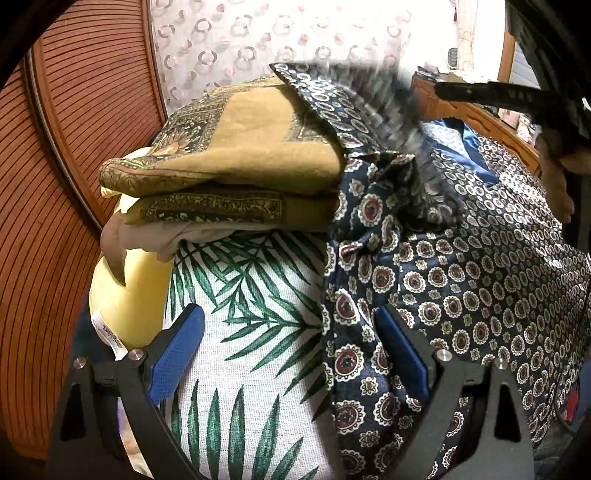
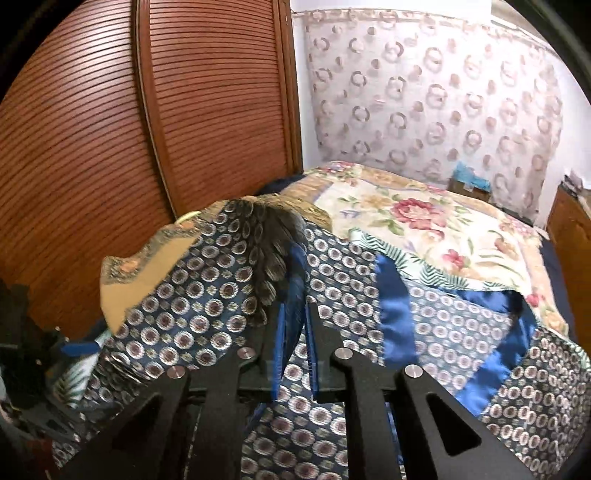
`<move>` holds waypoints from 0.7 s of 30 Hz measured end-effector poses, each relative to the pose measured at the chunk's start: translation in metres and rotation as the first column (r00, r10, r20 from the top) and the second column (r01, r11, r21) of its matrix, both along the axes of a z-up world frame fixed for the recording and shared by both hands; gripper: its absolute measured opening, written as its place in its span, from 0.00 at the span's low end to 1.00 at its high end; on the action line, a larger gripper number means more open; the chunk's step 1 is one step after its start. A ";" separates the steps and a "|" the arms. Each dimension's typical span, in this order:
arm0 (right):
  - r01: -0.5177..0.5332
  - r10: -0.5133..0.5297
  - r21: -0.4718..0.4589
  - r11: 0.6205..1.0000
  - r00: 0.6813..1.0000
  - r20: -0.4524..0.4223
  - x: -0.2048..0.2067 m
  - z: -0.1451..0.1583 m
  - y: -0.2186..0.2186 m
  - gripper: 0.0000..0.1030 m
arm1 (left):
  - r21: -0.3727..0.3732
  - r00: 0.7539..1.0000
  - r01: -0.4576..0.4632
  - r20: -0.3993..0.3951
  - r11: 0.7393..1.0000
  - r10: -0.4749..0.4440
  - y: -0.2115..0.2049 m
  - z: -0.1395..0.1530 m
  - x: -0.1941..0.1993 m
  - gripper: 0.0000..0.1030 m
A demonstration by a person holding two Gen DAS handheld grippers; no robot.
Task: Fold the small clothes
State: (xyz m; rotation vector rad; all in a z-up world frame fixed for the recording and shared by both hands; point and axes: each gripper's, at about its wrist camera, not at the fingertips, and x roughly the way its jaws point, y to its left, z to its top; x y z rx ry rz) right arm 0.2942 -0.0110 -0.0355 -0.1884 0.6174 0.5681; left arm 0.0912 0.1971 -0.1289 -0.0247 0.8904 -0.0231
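Your two views are evenly lit by soft indoor light, brightest at the white wall (image 1: 480, 33) toward 1 o'clock. Fisheye bending curves the slatted door (image 2: 92, 140) and darkens every corner. Motion blur smears the patterned garment (image 1: 391, 122) near 12 o'clock in both pictures; elsewhere the prints stay sharp.

Left gripper (image 1: 291, 354) angled downward, jaws spread wide, nothing between the pads; right gripper (image 2: 293, 314) nearly closed — pinching patterned cloth (image 2: 207, 295)
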 end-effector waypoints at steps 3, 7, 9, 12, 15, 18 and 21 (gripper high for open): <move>0.012 -0.011 -0.025 1.000 1.000 0.027 -0.008 0.003 -0.001 0.22 | 0.000 1.000 0.000 0.000 1.000 0.000 0.000 0.000 0.000 0.91; 0.017 -0.016 -0.038 0.999 0.999 0.044 -0.022 0.003 -0.014 0.40 | 0.005 1.000 0.009 0.010 1.000 -0.009 -0.003 0.002 -0.003 0.88; 0.014 -0.012 -0.039 0.999 0.999 0.037 -0.038 0.002 -0.031 0.41 | 0.014 0.999 0.014 0.032 1.000 -0.014 -0.005 0.007 -0.006 0.82; 0.025 -0.024 -0.059 0.998 1.000 0.015 -0.056 -0.004 -0.054 0.43 | 0.003 0.995 0.039 0.089 0.999 -0.039 -0.010 0.020 -0.014 0.68; 0.024 -0.025 -0.072 0.997 1.000 -0.017 -0.074 -0.008 -0.079 0.43 | 0.019 0.985 0.061 0.159 0.998 -0.063 -0.021 0.040 -0.018 0.55; 0.051 -0.055 -0.077 0.996 0.997 -0.049 -0.090 -0.012 -0.108 0.46 | 0.040 0.975 0.076 0.205 0.996 -0.083 -0.031 0.054 -0.016 0.50; 0.077 -0.082 -0.089 0.993 0.995 -0.061 -0.103 -0.015 -0.132 0.52 | 0.070 0.977 0.077 0.192 0.995 -0.089 -0.036 0.056 0.000 0.47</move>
